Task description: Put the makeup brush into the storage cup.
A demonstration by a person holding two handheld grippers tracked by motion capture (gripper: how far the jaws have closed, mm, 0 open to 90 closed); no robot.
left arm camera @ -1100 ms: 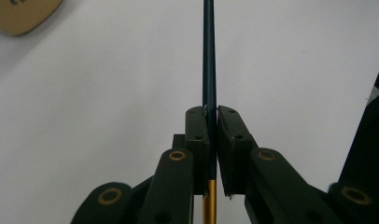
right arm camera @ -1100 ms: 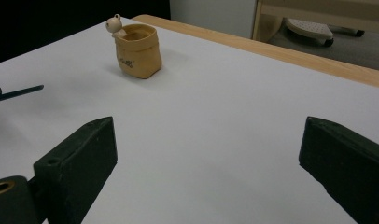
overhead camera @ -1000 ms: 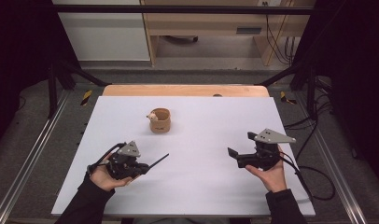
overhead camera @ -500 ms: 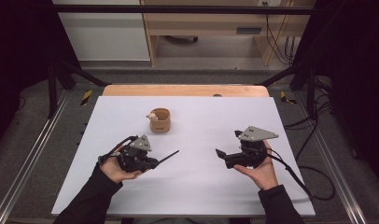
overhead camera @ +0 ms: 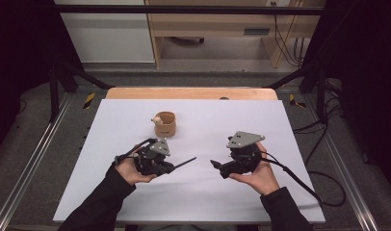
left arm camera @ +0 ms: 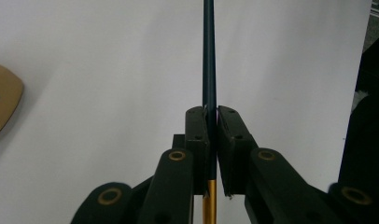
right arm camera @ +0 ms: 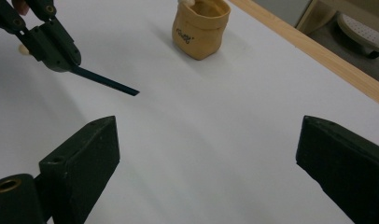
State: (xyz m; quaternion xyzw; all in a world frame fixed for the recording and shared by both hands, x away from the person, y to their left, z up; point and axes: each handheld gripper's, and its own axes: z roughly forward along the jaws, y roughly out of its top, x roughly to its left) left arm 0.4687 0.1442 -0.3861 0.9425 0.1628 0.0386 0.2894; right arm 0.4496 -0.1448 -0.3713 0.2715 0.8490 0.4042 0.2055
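My left gripper (overhead camera: 170, 167) is shut on a thin dark blue stick (overhead camera: 185, 162) with a gold lower end, and the stick points right toward my other hand. In the left gripper view the pads (left arm camera: 197, 126) clamp the stick (left arm camera: 208, 56), which runs straight up from them. My right gripper (overhead camera: 216, 165) is open, with nothing between its jaws, and points left at the stick's tip. The right gripper view has its own gripper (right arm camera: 206, 144) wide apart, the left gripper (right arm camera: 61, 58) with the stick (right arm camera: 106, 82) at upper left, and a small tan pouch (right arm camera: 200, 28) beyond.
The tan pouch (overhead camera: 165, 124) stands upright behind the left hand on the white table sheet (overhead camera: 261, 120), with something cream at its rim. A wooden strip (overhead camera: 191, 93) edges the far side. Cables trail off the right edge. The pouch's edge (left arm camera: 3, 100) shows left of the jaws.
Both hands have moved toward each other across the sheet, the left to the right and slightly away, the right to the left. The stick stays clamped.
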